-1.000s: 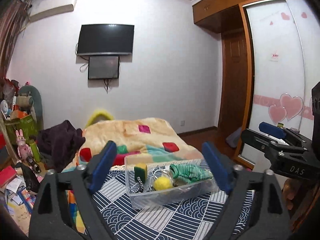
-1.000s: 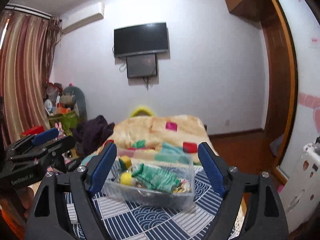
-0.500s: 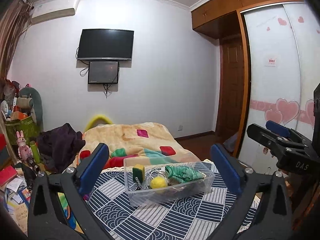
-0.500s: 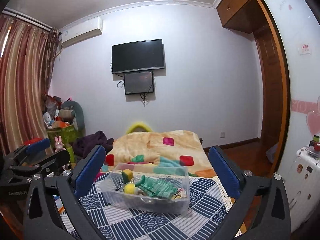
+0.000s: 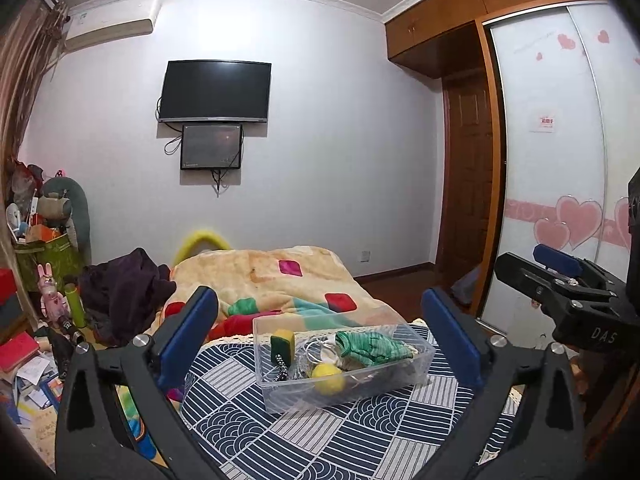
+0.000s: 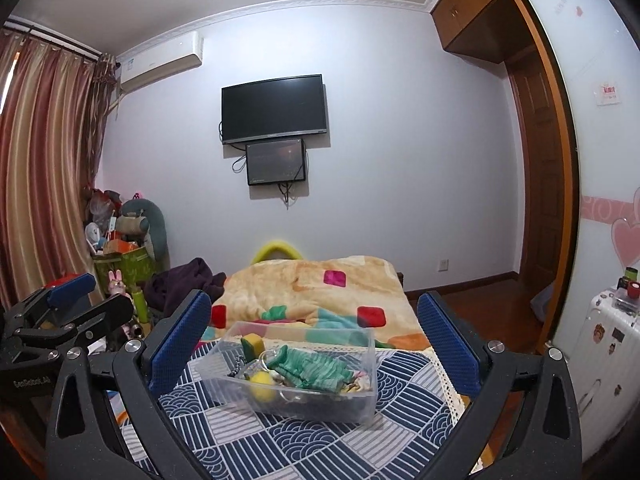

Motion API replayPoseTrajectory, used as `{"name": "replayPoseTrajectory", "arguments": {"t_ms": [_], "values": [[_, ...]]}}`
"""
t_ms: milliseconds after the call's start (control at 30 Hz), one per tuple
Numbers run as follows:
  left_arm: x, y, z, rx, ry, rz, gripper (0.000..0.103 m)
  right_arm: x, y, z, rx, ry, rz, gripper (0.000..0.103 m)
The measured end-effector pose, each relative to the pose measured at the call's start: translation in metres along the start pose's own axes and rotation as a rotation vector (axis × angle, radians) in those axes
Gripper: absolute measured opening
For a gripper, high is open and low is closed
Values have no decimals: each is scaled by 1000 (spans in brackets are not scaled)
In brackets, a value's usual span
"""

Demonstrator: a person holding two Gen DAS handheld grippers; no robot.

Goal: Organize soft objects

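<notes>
A clear plastic bin [image 5: 416,376] [image 6: 362,404] stands on a blue patterned cloth [image 5: 320,436] [image 6: 304,444]. It holds a green striped cloth [image 5: 372,346] [image 6: 316,368], a yellow ball [image 5: 328,376] [image 6: 262,386], a yellow-green sponge [image 5: 283,342] [image 6: 253,345], a dark bead string and white cords. My left gripper [image 5: 320,340] is open and empty, in front of the bin and apart from it. My right gripper [image 6: 316,340] is open and empty, likewise short of the bin. Each gripper shows at the edge of the other's view.
Behind the bin lies a bed with a beige patterned blanket [image 5: 272,276] [image 6: 316,284] and a dark garment [image 5: 124,288]. Clutter, a pink rabbit toy [image 5: 51,292] and books fill the floor at left. A wardrobe [image 5: 560,160] and a white suitcase [image 6: 600,360] stand at right.
Both grippers have pulled back and risen, so the bin sits lower and smaller between the fingers. Both jaws have opened wider. The bin's contents have not moved.
</notes>
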State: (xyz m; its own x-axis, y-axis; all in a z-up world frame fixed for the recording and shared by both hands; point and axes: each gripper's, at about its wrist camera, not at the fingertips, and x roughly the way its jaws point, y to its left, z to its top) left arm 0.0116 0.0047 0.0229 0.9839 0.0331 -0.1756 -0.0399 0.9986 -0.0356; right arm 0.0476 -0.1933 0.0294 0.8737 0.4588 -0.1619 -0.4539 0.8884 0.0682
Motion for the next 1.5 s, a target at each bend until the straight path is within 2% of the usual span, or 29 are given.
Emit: {"name": "replayPoseTrajectory", "arguments": {"t_ms": [767,1500], "values": [[-3,2,4,-5,-7,6,103,1,8,0,-15,7,16,103],[-4,-5,6,2,-9,-19,103,2,12,0,-16,8,23,103]]}}
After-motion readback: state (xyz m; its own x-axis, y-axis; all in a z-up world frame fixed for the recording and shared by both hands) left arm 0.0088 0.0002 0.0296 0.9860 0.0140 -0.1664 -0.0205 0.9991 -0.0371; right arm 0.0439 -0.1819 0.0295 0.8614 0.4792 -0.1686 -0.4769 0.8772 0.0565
